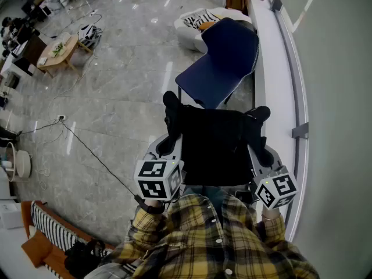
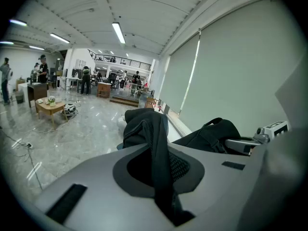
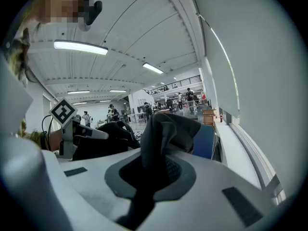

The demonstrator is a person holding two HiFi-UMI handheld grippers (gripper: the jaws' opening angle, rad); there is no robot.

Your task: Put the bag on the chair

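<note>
I hold a black bag (image 1: 214, 146) up in front of me, stretched between both grippers. My left gripper (image 1: 170, 110) is shut on the bag's left strap (image 2: 155, 137), which runs down between its jaws. Over on the other side, my right gripper (image 1: 260, 116) is shut on the right strap (image 3: 159, 143) in the same way. The blue chair (image 1: 224, 57) stands on the floor just beyond the bag, its seat empty and its back toward the far side. It also shows as a blue edge (image 3: 204, 141) in the right gripper view. The bag hangs in the air, short of the chair.
A long white window ledge (image 1: 273, 68) runs along the right, close to the chair. Behind the chair lies a white cushion (image 1: 195, 25) with a striped cloth. A wooden table (image 1: 58, 54) stands far left, and a black cable (image 1: 87, 147) crosses the marble floor. People (image 2: 85, 78) stand far off.
</note>
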